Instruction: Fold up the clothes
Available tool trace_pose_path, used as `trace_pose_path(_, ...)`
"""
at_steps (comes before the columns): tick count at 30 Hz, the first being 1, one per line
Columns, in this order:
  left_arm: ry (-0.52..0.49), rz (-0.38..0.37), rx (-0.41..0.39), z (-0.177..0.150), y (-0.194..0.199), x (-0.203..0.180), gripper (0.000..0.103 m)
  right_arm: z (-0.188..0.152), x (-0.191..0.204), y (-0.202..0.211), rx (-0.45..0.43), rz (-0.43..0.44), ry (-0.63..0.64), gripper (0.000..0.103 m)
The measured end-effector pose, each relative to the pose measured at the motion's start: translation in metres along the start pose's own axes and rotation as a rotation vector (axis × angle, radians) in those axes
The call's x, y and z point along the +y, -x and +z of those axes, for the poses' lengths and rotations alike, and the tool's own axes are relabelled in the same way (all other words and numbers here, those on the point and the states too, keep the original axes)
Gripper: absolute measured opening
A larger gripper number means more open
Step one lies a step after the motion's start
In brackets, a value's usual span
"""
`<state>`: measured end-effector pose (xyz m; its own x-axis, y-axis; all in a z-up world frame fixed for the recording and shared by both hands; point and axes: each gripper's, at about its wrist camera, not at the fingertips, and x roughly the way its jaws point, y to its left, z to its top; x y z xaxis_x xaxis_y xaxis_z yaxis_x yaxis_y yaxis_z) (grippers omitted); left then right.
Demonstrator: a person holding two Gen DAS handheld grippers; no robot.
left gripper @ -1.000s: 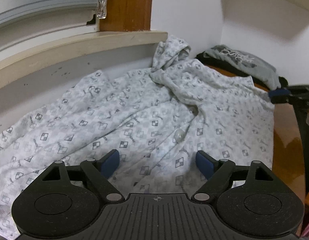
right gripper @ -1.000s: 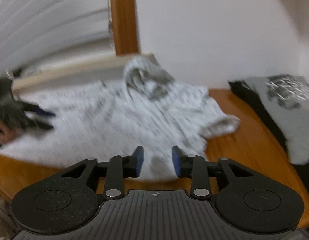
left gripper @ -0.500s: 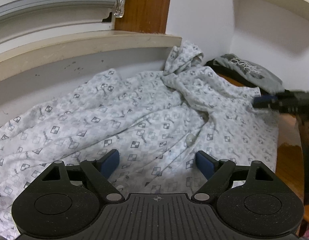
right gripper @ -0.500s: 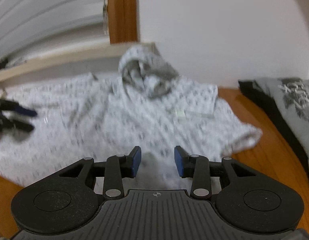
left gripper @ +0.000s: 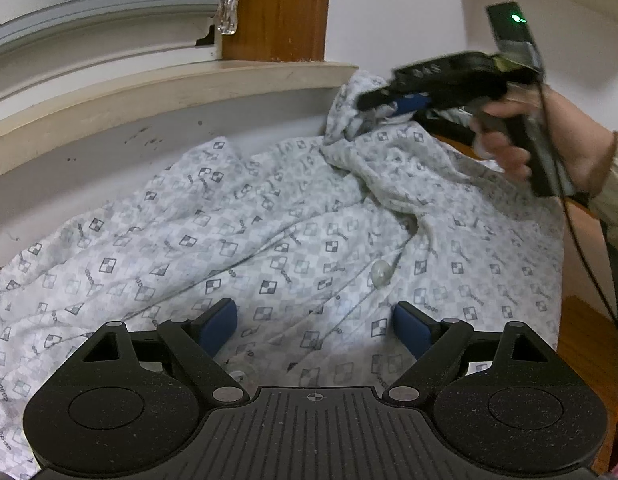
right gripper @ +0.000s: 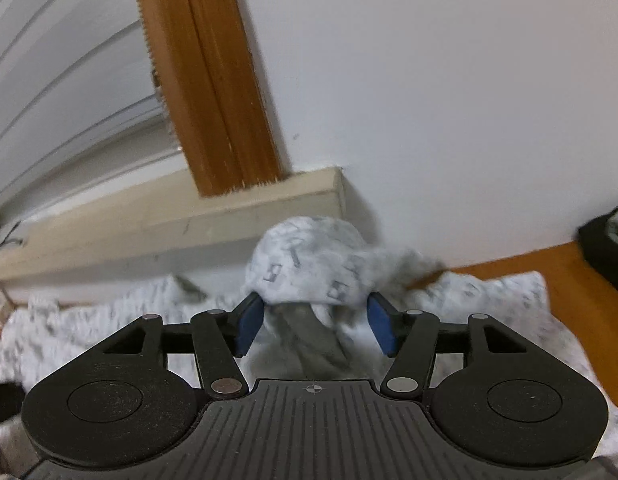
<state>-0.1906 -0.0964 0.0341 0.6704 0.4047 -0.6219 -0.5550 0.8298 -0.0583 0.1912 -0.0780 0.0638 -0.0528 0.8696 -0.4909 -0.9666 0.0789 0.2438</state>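
From the left wrist, the left gripper [left gripper: 315, 326] is hovering with jaws wide apart over the shirt [left gripper: 293, 240], which is lying spread on the table [left gripper: 585, 344] against the wall. From the right wrist, the right gripper [right gripper: 315, 322] is opening its jaws around the bunched collar [right gripper: 309, 260], pads not pressing the cloth.

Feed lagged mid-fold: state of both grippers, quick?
Left gripper: open, empty, over the white checked button-up shirt.
Right gripper: jaws opening around the shirt's bunched collar, not gripping.
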Motion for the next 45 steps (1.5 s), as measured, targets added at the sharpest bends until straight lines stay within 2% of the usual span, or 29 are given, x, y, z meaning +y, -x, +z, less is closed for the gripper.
trace_pose_path(2, 0.002, -0.002, -0.001, 0.0, 0.0, 0.001, 0.088, 0.005, 0.006, -0.007, -0.018, 0.013, -0.002, 0.056)
trace_pose_path(4, 0.003, -0.004, -0.001, 0.0, 0.0, 0.001, 0.088, 0.008, 0.016, -0.009, -0.027, 0.019, 0.015, 0.029)
trace_pose_path(5, 0.003, -0.004, -0.001, 0.0, 0.0, 0.0, 0.088, 0.01, 0.023, -0.008, -0.027, 0.031, 0.036, 0.01)
trace_pose_path(9, 0.001, -0.003, 0.001, 0.001, -0.002, -0.002, 0.088, 0.014, 0.058, 0.016, -0.092, 0.127, 0.147, 0.01)
trace_pose_path(12, 0.009, -0.006, -0.004, 0.001, -0.001, -0.001, 0.088, 0.014, 0.092, 0.046, -0.134, 0.246, 0.196, 0.01)
trace_pose_path(13, 0.016, 0.004, -0.013, 0.0, 0.0, 0.0, 0.088, 0.012, 0.107, 0.055, -0.126, 0.282, 0.224, 0.01)
trace_pose_path(16, 0.018, 0.04, -0.054, -0.003, 0.012, 0.0, 0.088, 0.0, 0.138, 0.07, -0.07, 0.366, 0.3, 0.025)
trace_pose_path(18, 0.004, 0.071, -0.081, -0.007, 0.024, -0.001, 0.087, -0.01, 0.139, 0.077, -0.039, 0.365, 0.3, 0.044)
trace_pose_path(20, -0.007, 0.09, -0.096, -0.01, 0.038, -0.001, 0.087, -0.016, 0.126, 0.084, -0.047, 0.35, 0.278, 0.048)
trace_pose_path(24, 0.03, 0.082, -0.139, -0.003, 0.06, 0.007, 0.087, -0.035, 0.081, 0.095, -0.056, 0.265, 0.22, 0.063)
trace_pose_path(25, 0.034, 0.078, -0.15, 0.002, 0.063, 0.008, 0.087, -0.04, 0.07, 0.097, -0.055, 0.234, 0.213, 0.063)
trace_pose_path(28, 0.029, 0.075, -0.147, 0.021, 0.057, 0.011, 0.087, -0.067, 0.046, 0.099, -0.014, 0.062, 0.252, 0.063)
trace_pose_path(31, 0.013, 0.065, -0.096, 0.04, 0.033, 0.011, 0.087, -0.09, 0.031, 0.1, 0.03, -0.023, 0.273, 0.063)
trace_pose_path(33, -0.004, 0.078, -0.046, 0.046, 0.012, 0.011, 0.082, -0.098, 0.027, 0.099, 0.038, -0.054, 0.284, 0.063)
trace_pose_path(36, -0.014, 0.092, -0.007, 0.047, -0.011, 0.012, 0.06, -0.105, 0.018, 0.1, 0.045, -0.077, 0.275, 0.064)
trace_pose_path(37, -0.002, 0.092, -0.019, 0.046, -0.009, 0.014, 0.034, -0.107, 0.014, 0.102, 0.048, -0.078, 0.265, 0.064)
trace_pose_path(38, 0.009, 0.092, -0.031, 0.044, -0.008, 0.016, 0.014, -0.109, 0.009, 0.103, 0.05, -0.079, 0.255, 0.064)
trace_pose_path(39, 0.022, 0.093, -0.046, 0.042, -0.006, 0.018, 0.013, -0.11, 0.006, 0.104, 0.052, -0.08, 0.247, 0.064)
trace_pose_path(41, 0.065, 0.115, -0.128, 0.041, 0.015, 0.025, 0.008, -0.114, 0.0, 0.105, 0.046, -0.08, 0.247, 0.064)
trace_pose_path(45, 0.149, 0.151, -0.294, 0.031, 0.079, 0.041, 0.007, -0.118, -0.004, 0.117, 0.013, -0.073, 0.25, 0.064)
